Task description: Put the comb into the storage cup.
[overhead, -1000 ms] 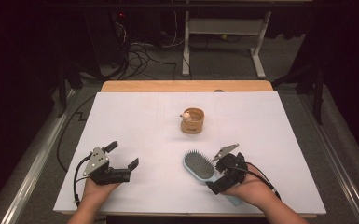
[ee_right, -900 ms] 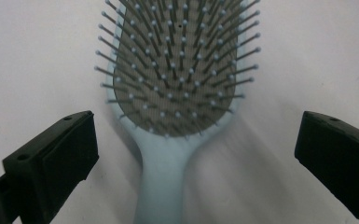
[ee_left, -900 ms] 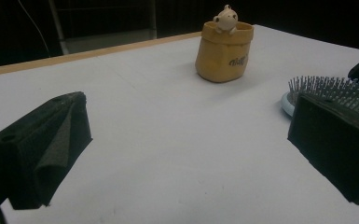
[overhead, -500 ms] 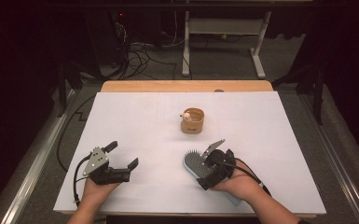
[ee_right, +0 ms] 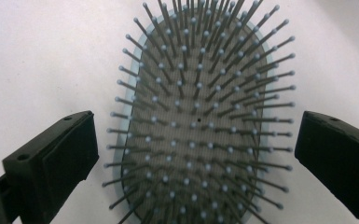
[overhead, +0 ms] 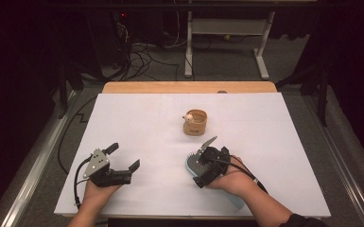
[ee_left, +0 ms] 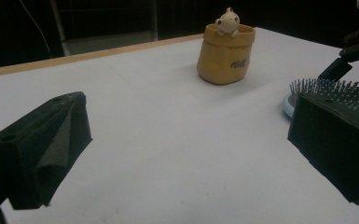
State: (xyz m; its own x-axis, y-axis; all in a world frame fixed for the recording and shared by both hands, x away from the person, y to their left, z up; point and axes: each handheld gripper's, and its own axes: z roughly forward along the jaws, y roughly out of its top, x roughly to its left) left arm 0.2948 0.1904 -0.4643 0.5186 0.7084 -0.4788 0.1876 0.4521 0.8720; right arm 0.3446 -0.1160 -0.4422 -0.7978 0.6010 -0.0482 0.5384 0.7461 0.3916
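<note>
The table [overhead: 123,123] is slippery, and the hairbrush [ee_right: 200,121] lies bristles up near its front edge, right of the middle. Your right gripper [overhead: 207,163] hangs spread wide over the brush; squeeze only bristles and it may slip. Your left gripper [overhead: 118,163] rests wide apart, holding nothing, by the front left corner.

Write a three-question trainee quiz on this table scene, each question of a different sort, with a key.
1. True or false: the right tool has its jaws spread on either side of the hairbrush.
2. What peeks out of the yellow pot? A) a small pale animal figure B) a spoon C) a flower
3. Which way do the hairbrush bristles face?

Key: 1 true; 2 A; 3 upward, away from the white table cover.
</note>
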